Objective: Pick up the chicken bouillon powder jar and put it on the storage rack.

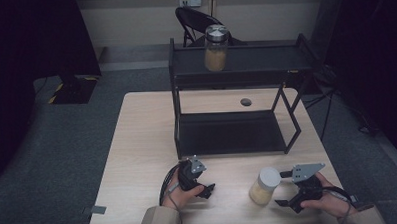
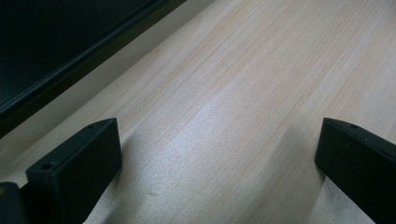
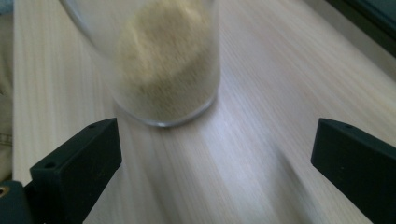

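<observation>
Near the table's (image 1: pixel 137 144) front edge, stood jar (image 1: pixel 264 186) just ahead of wide-open, empty right gripper (image 1: pixel 288 189); left gripper (image 1: pixel 207 189) likewise agape over bare wood

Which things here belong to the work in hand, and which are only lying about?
In the work:
- jar on the table
- right gripper, open beside it
- black shelf rack

Lying about:
- jar on the top shelf
- folding chair
- left gripper

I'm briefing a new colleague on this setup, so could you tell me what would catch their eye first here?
Probably the black two-tier rack at the far side of the table, with a metal-lidded jar of pale grains on its top shelf. Nearer the person, a white-lidded jar stands upright just ahead of the open right gripper, while the left gripper, also open, holds nothing.
</observation>
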Demonstrator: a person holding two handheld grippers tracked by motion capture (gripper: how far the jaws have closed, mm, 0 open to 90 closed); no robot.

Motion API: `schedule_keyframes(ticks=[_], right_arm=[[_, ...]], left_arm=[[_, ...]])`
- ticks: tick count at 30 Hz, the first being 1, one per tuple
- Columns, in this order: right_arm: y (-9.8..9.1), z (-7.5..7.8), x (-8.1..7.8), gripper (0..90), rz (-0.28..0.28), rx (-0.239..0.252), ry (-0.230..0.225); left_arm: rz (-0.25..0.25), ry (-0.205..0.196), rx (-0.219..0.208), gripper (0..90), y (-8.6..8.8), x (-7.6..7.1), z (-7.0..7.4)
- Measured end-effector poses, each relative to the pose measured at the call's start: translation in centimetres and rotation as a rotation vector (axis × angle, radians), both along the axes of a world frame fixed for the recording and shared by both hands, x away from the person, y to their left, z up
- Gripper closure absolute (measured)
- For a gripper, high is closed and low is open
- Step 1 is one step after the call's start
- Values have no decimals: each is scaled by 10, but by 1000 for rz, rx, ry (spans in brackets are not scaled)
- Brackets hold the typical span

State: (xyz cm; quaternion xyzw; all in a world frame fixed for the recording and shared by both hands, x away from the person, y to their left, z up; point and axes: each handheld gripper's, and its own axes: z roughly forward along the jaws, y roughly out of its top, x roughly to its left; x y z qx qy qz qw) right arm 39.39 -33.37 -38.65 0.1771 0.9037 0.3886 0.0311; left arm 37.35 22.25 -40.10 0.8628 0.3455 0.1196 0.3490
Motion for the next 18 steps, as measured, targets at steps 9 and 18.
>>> schedule_keyframes(ticks=[9, 18], right_arm=[[5, 7, -2, 4, 3, 58, 6], [9, 9, -3, 4, -2, 97, 22]], left_arm=[[0, 0, 0, 1, 0, 0, 0], [0, 0, 0, 1, 0, 0, 0]])
